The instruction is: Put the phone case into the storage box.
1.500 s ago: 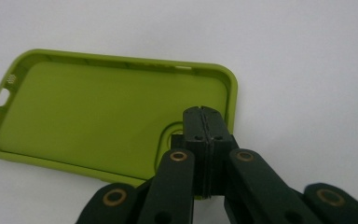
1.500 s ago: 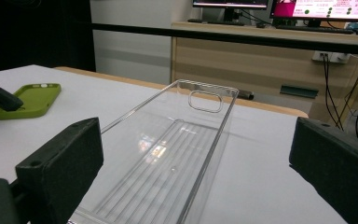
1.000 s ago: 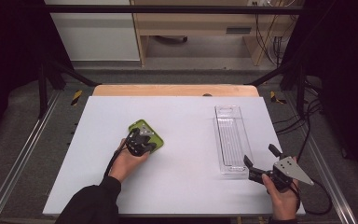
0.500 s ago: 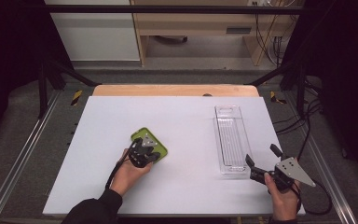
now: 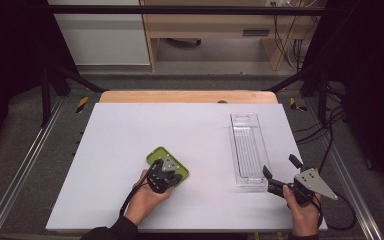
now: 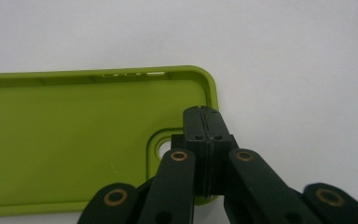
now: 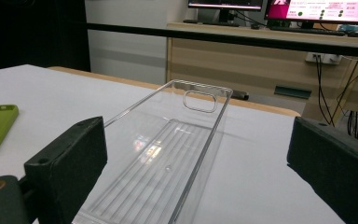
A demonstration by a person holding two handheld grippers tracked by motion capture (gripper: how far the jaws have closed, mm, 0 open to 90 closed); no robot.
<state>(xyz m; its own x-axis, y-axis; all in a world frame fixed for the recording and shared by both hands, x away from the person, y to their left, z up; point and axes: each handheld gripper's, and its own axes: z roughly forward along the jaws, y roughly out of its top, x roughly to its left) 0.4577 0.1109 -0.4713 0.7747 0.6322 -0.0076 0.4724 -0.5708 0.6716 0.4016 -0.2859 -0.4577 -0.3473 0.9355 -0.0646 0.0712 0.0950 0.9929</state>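
1. White tabletop (image 5: 130, 130) fills your workspace, with a wooden desk and monitors beyond its far edge; on it lie a green phone case (image 5: 156, 156) left of centre and a clear plastic tray (image 5: 247, 147) well apart to the right.

2. Your left gripper (image 6: 204, 122) has its jaws pressed together at the case's corner beside the camera cutout. They seem to pinch the raised rim there, though the contact itself is hidden behind the jaws, so check the grip before you lift.

3. Your right gripper (image 5: 280, 176) hangs spread wide just before the tray's near end (nothing between the jaws). Keep it there, or steady the tray's wall if it slides.

4. The case lies flat, inside facing up. A thin, flexible rim may slip from a corner pinch, so lift slowly and keep it level.

5. If the tray is the goal, carry the case across low, line its long side with the tray's length, and lower it in before letting go.
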